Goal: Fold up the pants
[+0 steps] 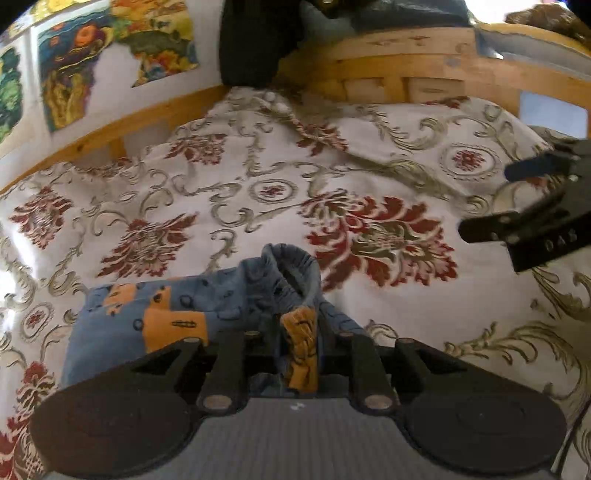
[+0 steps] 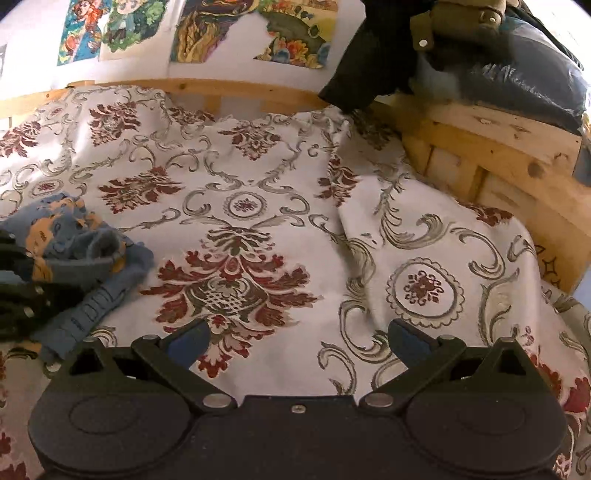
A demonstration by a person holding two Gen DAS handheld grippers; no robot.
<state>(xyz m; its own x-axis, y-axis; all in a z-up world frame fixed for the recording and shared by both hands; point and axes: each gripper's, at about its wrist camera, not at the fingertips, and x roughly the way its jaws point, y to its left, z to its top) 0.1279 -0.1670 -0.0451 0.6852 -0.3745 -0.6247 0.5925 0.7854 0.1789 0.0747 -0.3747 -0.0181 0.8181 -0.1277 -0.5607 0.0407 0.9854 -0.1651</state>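
Observation:
Small blue pants [image 1: 192,310] with orange prints lie bunched on a floral bedspread [image 1: 258,192]. My left gripper [image 1: 299,339] is shut on a gathered fold of the pants, which bulges up between and ahead of its fingers. In the right wrist view the same pants [image 2: 77,251] sit crumpled at the far left, with the left gripper's dark body beside them. My right gripper [image 2: 297,338] hovers open over bare bedspread [image 2: 258,192], its blue-padded fingers wide apart and holding nothing. The right gripper [image 1: 517,199] also shows at the right edge of the left wrist view.
A wooden bed frame [image 1: 406,62] runs along the back and right. Dark clothing and a bag [image 2: 517,81] rest on the frame at the back right. Colourful pictures [image 2: 207,29] hang on the wall behind. The bedspread has a raised crease [image 2: 351,206] right of centre.

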